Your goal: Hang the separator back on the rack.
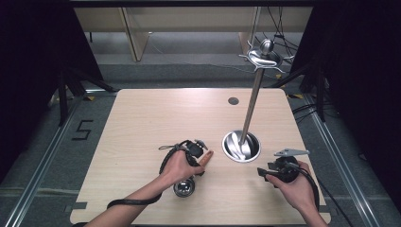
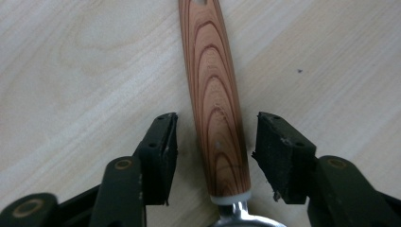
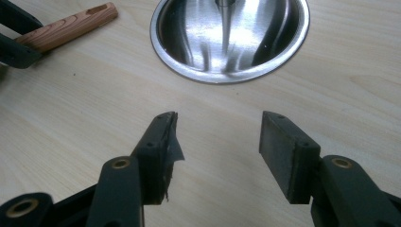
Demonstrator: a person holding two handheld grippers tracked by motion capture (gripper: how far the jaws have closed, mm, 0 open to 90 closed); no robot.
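Note:
A ladle lies flat on the table, its steel bowl (image 1: 183,188) near the front edge and its striped wooden handle (image 2: 215,94) running away toward the stand. My left gripper (image 2: 217,156) straddles the handle just above the steel collar. Its jaws are open, with a gap on each side of the wood. In the high view the left gripper (image 1: 195,171) sits under the person's hand. My right gripper (image 3: 218,151) is open over bare tabletop with nothing between its jaws, and in the high view it (image 1: 261,171) points up-left toward the stand's base.
A steel utensil stand has a round dished base (image 1: 241,145) on the table, a tall pole, and a hooked top (image 1: 265,56). The base (image 3: 230,38) lies just ahead of my right gripper, and the ladle handle (image 3: 66,27) is at its upper left. A dark cable hole (image 1: 233,100) sits near the table's far edge.

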